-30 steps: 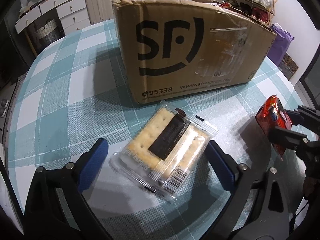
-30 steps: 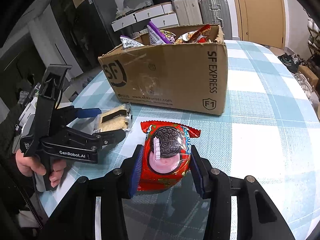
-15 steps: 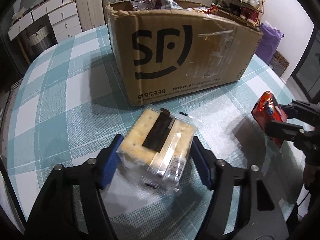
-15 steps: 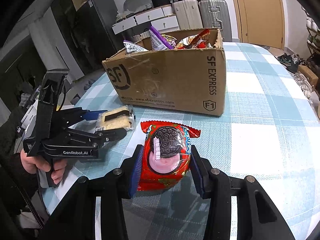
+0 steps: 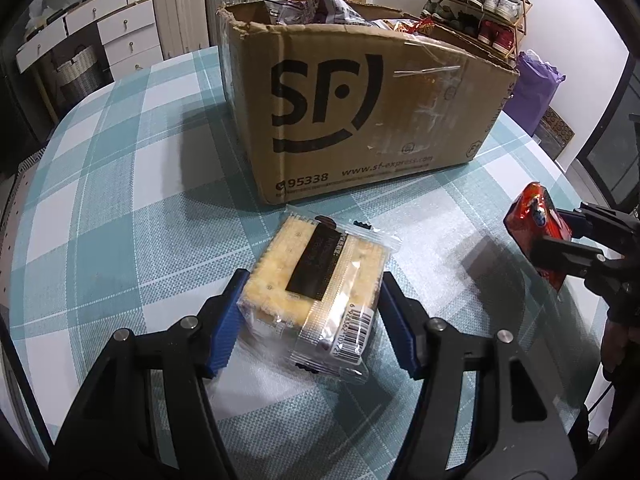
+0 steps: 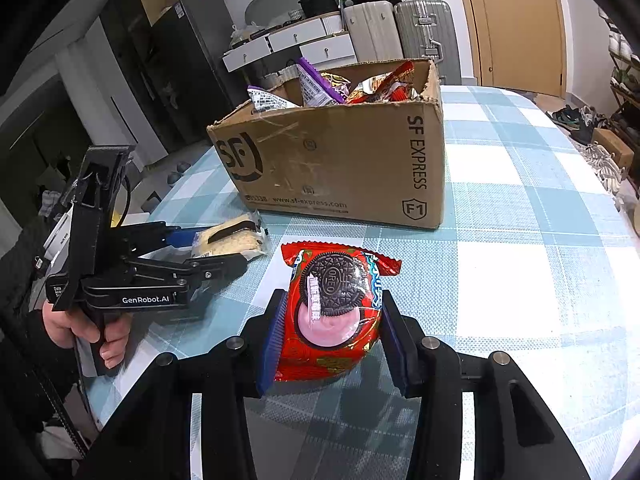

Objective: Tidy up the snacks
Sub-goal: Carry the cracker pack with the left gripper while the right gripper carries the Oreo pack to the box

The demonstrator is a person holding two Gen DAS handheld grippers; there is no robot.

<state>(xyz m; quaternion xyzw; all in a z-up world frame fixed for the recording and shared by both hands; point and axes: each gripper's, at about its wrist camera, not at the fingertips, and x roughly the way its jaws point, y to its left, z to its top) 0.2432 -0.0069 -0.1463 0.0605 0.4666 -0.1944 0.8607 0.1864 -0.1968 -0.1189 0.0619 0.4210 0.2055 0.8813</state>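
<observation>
My left gripper (image 5: 312, 308) is shut on a clear-wrapped cracker pack (image 5: 320, 280) with a dark label, held just above the checked tablecloth. It also shows in the right wrist view (image 6: 228, 238). My right gripper (image 6: 332, 332) is shut on a red Oreo packet (image 6: 332, 312) and holds it above the table; the packet also shows at the right of the left wrist view (image 5: 536, 228). The open SF cardboard box (image 5: 360, 112) stands behind both, with several snack bags in it (image 6: 340, 88).
The round table with a teal checked cloth (image 6: 540, 240) carries the box. Suitcases and white drawers (image 6: 320, 40) stand behind it. A shoe rack (image 5: 480, 0) and a purple bag (image 5: 532, 88) are at the far right, off the table.
My left gripper closed on the cracker pack and lifted it off the cloth, drawing back a little. The right gripper kept hold of the Oreo packet and barely moved.
</observation>
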